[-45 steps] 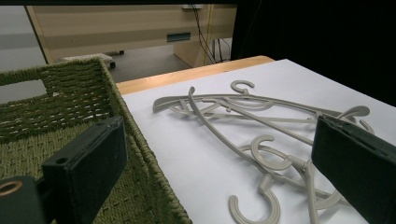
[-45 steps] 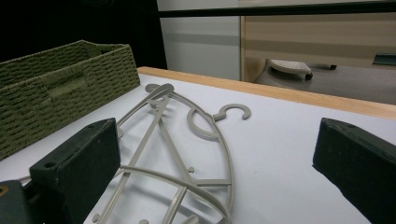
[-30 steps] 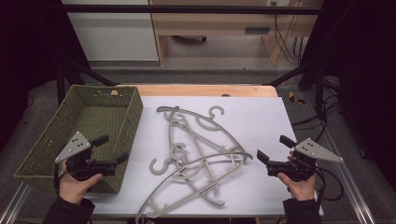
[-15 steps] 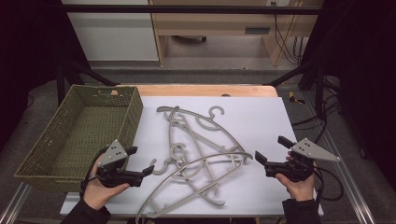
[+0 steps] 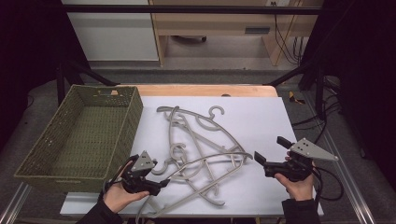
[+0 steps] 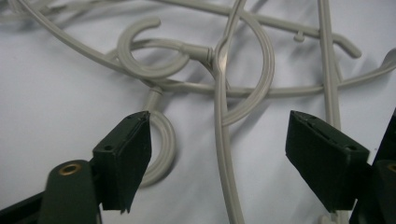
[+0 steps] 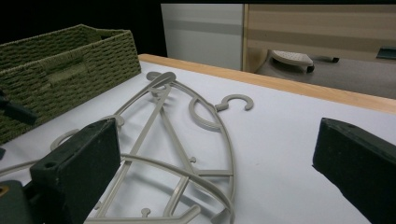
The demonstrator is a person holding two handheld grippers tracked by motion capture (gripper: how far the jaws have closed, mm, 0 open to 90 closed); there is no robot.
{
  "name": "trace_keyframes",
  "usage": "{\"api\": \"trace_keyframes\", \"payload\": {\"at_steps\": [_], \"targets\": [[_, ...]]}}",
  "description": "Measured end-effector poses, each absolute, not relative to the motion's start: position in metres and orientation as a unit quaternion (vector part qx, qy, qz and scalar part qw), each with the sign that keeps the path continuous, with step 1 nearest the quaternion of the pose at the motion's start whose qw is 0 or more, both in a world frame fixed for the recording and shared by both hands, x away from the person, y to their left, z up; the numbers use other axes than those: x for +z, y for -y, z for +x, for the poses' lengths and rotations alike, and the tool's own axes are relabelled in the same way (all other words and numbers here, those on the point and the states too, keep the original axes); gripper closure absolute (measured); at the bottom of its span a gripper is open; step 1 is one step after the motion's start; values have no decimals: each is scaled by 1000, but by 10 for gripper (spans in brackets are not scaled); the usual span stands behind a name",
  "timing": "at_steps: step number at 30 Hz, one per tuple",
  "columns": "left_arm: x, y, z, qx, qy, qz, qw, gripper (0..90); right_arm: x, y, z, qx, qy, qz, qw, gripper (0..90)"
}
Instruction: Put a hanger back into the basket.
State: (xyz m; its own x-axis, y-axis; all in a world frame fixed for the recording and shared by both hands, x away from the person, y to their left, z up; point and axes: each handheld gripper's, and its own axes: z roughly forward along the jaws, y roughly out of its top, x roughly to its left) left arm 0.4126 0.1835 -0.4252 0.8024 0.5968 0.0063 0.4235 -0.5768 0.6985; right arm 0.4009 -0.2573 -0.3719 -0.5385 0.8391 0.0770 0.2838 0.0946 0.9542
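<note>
1. Left tool (image 5: 161,185) sits low at the near-left edge of the tangled pile of grey plastic coat hangers (image 5: 201,154) on the white counter (image 5: 261,121). Jaws wide but have just been closing in, w/ nothing pinched yet.
2. Key relation, left tool view: one thin hanger arm (image 6: 223,154) runs straight away between the jaws, long axis along the tool's reach, so it looks set for a squeeze.
3. Right tool (image 5: 268,156) waits gaping, empty, just right of the pile. Left is closer.
4. Green woven basket (image 5: 70,135) stands to the left.
</note>
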Motion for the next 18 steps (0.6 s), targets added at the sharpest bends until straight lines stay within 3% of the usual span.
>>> {"api": "trace_keyframes", "payload": {"at_steps": [7,18], "targets": [[-438,-174,418,99,-280,897,328,337,-373,257,402,535,-694,407,257,10],[-451,-163,423,91,-276,916,278,576,-374,256,402,533,-696,409,255,10]]}}
